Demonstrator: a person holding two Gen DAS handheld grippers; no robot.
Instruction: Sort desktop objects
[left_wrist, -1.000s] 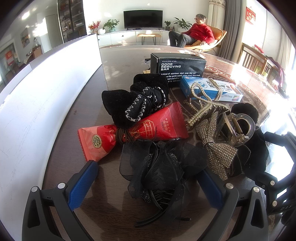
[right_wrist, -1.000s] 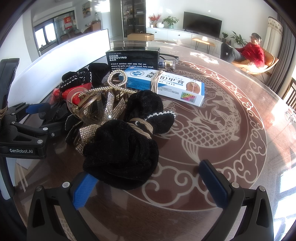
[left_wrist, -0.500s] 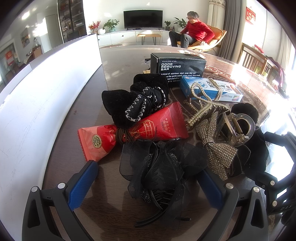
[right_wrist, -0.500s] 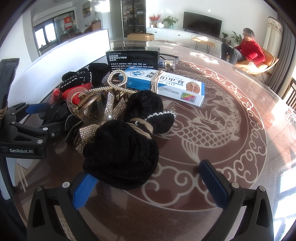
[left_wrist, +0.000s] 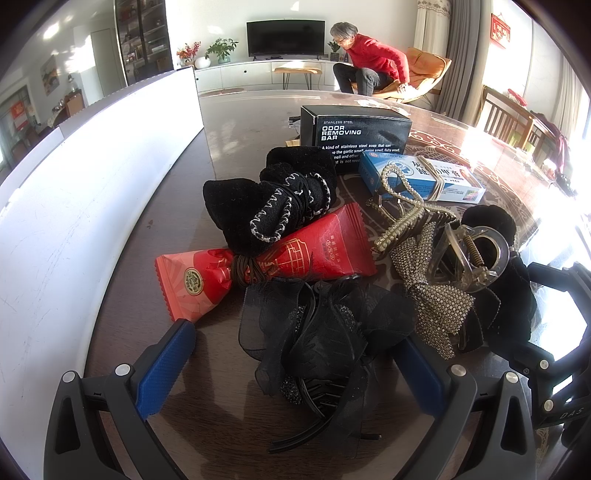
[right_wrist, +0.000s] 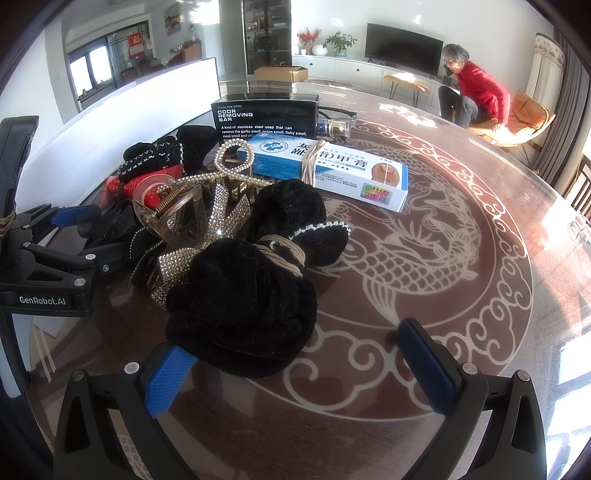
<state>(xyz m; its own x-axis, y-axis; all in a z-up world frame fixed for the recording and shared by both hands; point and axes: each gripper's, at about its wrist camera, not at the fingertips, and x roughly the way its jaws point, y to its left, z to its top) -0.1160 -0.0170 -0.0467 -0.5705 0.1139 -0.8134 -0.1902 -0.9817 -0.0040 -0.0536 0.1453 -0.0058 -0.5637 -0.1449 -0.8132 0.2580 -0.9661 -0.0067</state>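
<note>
Two tools are low over the tabletop (right_wrist: 424, 258), both spread wide with nothing between the fingers. The left tool (left_wrist: 291, 354) sits level with its blue pads either side of a black mesh bow headband (left_wrist: 325, 332), not touching it as far as I can see; the band's lower end runs under the tool's frame, out of sight. The right tool (right_wrist: 295, 354) points at a black velvet scrunchie (right_wrist: 243, 295), whose near edge is right at the left pad; touching or not, can't tell.

Past those, it's one tangled pile: a red tube (left_wrist: 266, 262) with a hair tie round it, a black stitched bow (left_wrist: 273, 206) lying on the tube, a rhinestone bow (left_wrist: 432, 291), a clear claw clip (left_wrist: 472, 254) and a pearl clip (right_wrist: 236, 162). What's under the clips is hard to make out.

Further back, a blue-and-white box (right_wrist: 332, 170) wrapped with a band, then a black box (right_wrist: 264, 118) partly hiding a small bottle. A white board (left_wrist: 74, 206) runs along the left. Way behind, a person in red (right_wrist: 476, 92) sits in a chair.
</note>
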